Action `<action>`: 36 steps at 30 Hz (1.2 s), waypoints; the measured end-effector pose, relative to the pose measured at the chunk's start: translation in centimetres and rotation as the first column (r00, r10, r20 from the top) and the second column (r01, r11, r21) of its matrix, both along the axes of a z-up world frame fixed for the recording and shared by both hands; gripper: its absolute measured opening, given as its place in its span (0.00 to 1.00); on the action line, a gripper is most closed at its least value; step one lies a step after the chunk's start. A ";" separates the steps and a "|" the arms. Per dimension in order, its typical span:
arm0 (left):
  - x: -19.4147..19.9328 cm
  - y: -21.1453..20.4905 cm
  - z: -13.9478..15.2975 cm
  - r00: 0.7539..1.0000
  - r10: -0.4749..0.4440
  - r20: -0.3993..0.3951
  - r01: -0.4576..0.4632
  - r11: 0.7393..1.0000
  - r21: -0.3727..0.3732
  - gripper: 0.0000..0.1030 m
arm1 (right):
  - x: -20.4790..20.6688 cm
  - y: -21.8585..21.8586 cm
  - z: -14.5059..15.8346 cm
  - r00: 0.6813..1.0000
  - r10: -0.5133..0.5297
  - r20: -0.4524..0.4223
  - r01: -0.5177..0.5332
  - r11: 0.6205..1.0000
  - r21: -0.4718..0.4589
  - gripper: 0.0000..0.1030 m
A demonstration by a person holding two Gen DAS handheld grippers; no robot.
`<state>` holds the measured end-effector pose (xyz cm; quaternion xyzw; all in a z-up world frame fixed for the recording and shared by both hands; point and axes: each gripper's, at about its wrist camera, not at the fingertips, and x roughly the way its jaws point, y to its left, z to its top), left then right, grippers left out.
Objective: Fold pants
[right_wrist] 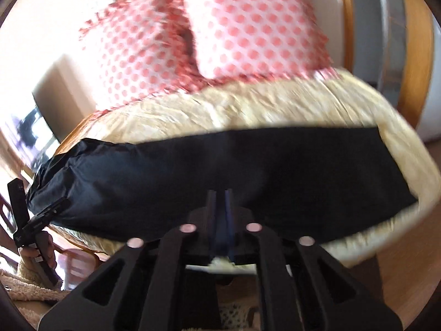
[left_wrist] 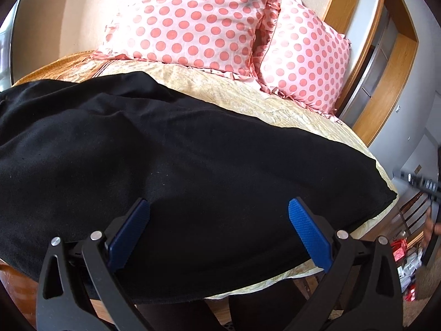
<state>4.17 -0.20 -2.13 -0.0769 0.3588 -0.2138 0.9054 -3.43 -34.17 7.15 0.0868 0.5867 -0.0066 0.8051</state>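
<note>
Soft black pants (left_wrist: pixel 179 151) lie flat; left tongs (left_wrist: pixel 219 215) gape, right tongs (right_wrist: pixel 219 195) pressed together.

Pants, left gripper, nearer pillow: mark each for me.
pants (left_wrist: pixel 193 149), left wrist view, middle of the black cloth
left gripper (left_wrist: pixel 219 207), left wrist view, midway between the open blue fingertips
nearer pillow (left_wrist: pixel 306 58), left wrist view, dotted face

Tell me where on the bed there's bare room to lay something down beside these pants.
Free: the cream bedspread strip between the black pants and the polka-dot pillows, plus a narrow margin past the pants' right end. Crowded: the near edge, covered by the pants, and the head, filled by pillows.
</note>
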 end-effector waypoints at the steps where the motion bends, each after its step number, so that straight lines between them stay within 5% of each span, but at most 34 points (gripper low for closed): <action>1: -0.1 -0.2 0.0 1.000 -0.003 0.011 0.003 1.000 0.016 0.98 | 2.0 2.2 -0.7 0.996 0.082 0.017 -0.082 0.997 0.009 0.44; 6: -0.8 -1.2 -0.2 0.998 -0.011 0.054 0.006 0.995 0.104 0.98 | 8.8 11.3 -6.6 0.931 0.366 0.010 -0.365 0.926 0.093 0.45; 12: -1.2 -1.0 -0.3 0.997 -0.020 0.068 0.012 0.993 0.121 0.98 | 12.2 15.9 -13.2 0.881 0.454 -0.131 -0.414 0.875 0.251 0.43; 14: -1.2 -1.0 -0.4 0.997 -0.029 0.072 0.020 0.992 0.128 0.98 | 12.2 15.0 -14.7 0.889 0.414 -0.196 -0.377 0.904 0.201 0.40; 16: -1.1 -1.0 -0.4 0.996 -0.033 0.078 0.022 0.990 0.140 0.98 | 12.9 13.0 -15.2 0.918 0.344 -0.199 -0.311 0.933 0.179 0.23; 22: -0.9 -1.1 -0.5 0.996 -0.031 0.088 0.019 0.990 0.136 0.98 | 9.6 5.7 -10.4 0.982 0.122 -0.145 -0.115 0.992 0.058 0.24; 26: -0.8 -0.5 -0.3 0.996 -0.018 0.087 0.012 0.997 0.071 0.98 | 5.1 -2.5 -7.0 0.979 -0.165 -0.116 0.158 0.985 -0.068 0.25; 28: -0.7 -0.4 -0.3 0.996 -0.014 0.086 0.010 0.999 0.051 0.98 | 1.9 -7.8 -5.3 0.934 -0.346 -0.086 0.332 0.932 -0.149 0.50; 29: -0.5 -0.5 -0.3 0.996 -0.016 0.086 0.012 0.999 0.047 0.98 | 0.2 -10.0 -4.4 0.902 -0.428 -0.061 0.408 0.889 -0.208 0.72; 32: -0.2 -0.8 -0.2 0.996 -0.020 0.085 0.015 0.998 0.054 0.98 | -4.3 -15.5 -2.4 0.789 -0.614 0.016 0.593 0.755 -0.279 0.73; 34: -0.1 -1.1 -0.2 0.996 -0.017 0.086 0.011 0.998 0.065 0.98 | -7.1 -18.5 -1.7 0.688 -0.724 0.047 0.712 0.660 -0.238 0.72; 36: -0.2 -1.2 -0.2 0.996 -0.017 0.087 0.011 0.998 0.069 0.98 | -8.5 -20.3 -1.7 0.619 -0.784 0.057 0.776 0.598 -0.198 0.63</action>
